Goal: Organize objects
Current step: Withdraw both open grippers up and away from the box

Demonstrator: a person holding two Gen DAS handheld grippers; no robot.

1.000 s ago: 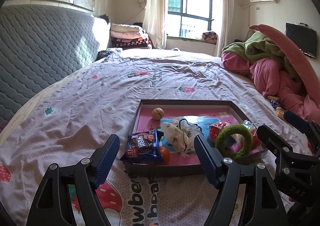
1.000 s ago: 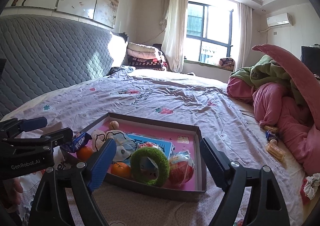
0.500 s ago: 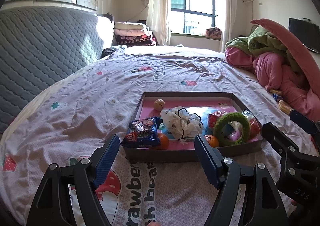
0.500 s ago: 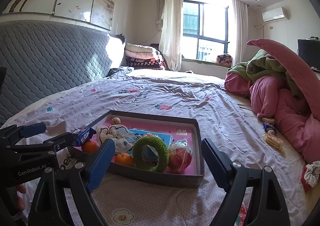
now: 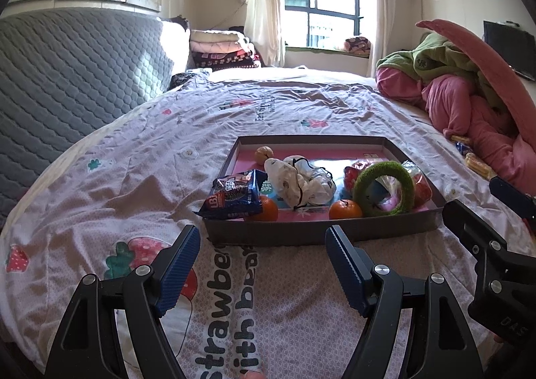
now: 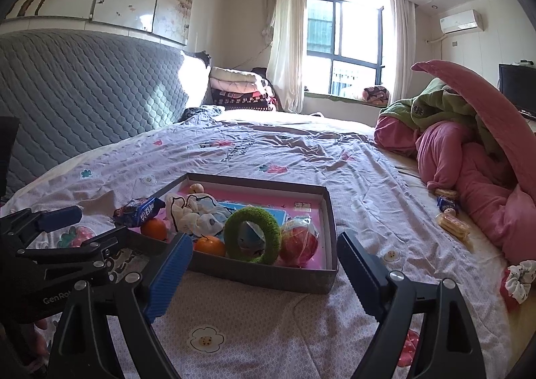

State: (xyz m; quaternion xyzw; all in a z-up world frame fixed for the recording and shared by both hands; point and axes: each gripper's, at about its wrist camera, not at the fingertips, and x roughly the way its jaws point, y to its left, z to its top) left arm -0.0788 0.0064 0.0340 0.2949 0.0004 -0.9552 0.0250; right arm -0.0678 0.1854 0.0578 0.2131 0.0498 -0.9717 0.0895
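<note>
A shallow grey box (image 5: pixel 301 234) (image 6: pixel 268 275) with a pink floor lies on the bed. It holds a blue snack packet (image 5: pixel 232 195) (image 6: pixel 139 209) hanging over its left rim, two oranges (image 5: pixel 345 209) (image 6: pixel 210 245), a white cloth bundle (image 5: pixel 298 183) (image 6: pixel 194 214), a green fuzzy ring (image 5: pixel 383 188) (image 6: pixel 252 234), a wrapped red apple (image 6: pixel 298 241) and a small nut (image 5: pixel 264 154). My left gripper (image 5: pixel 263 260) hovers open just short of the box's near wall, nothing between its fingers. My right gripper (image 6: pixel 264 266) is open too, in front of the box's near right corner.
The bed sheet (image 5: pixel 134 158) is lilac with strawberry prints. A pile of pink and green bedding (image 6: pixel 469 151) fills the right side, with loose snack packets (image 6: pixel 450 223) and a scrunchie (image 6: pixel 517 280) beside it. A grey quilted headboard (image 5: pixel 67 77) stands at the left.
Both grippers have drawn back from the box, which now looks smaller and farther away. Both stay open and empty; the box's contents are unmoved.
</note>
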